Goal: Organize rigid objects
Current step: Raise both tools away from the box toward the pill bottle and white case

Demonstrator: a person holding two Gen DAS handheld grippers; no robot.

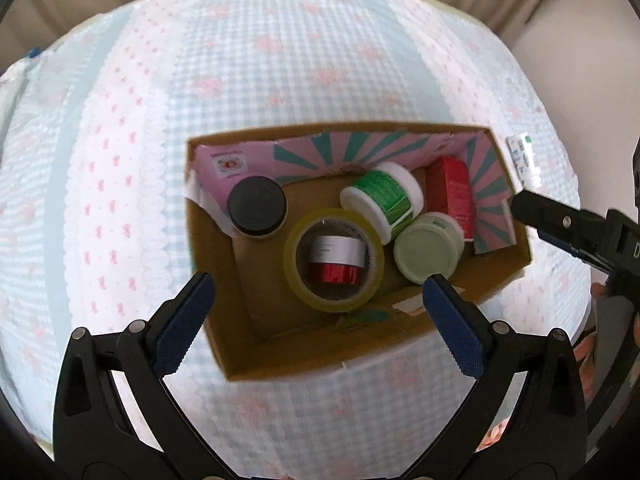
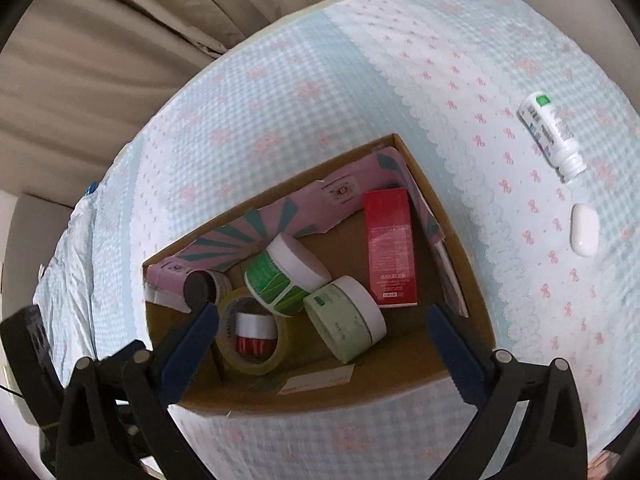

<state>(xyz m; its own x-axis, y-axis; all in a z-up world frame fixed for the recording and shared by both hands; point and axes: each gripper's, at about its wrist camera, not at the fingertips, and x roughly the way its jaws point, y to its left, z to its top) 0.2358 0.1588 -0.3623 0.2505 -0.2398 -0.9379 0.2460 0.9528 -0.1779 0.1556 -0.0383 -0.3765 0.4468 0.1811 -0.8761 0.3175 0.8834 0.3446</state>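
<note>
Upper right of the right wrist view, the bottle [image 2: 551,136] lies on the bed [image 2: 360,80] beyond the box [image 2: 460,240], neck toward the nearer right tool [image 2: 322,326], wide open and empty like the left tool [image 1: 318,298].

Cardboard box [image 2: 404,384] showing matt brown walls; tape roll [image 2: 276,360] looking glossy, translucent plastic; red carton [image 2: 390,248] glossy; gingham cloth [image 2: 320,80] appearing textured, matt.

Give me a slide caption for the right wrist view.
Open right gripper above brown cardboard box of jars; white plastic bottle outside on the cloth.
</note>
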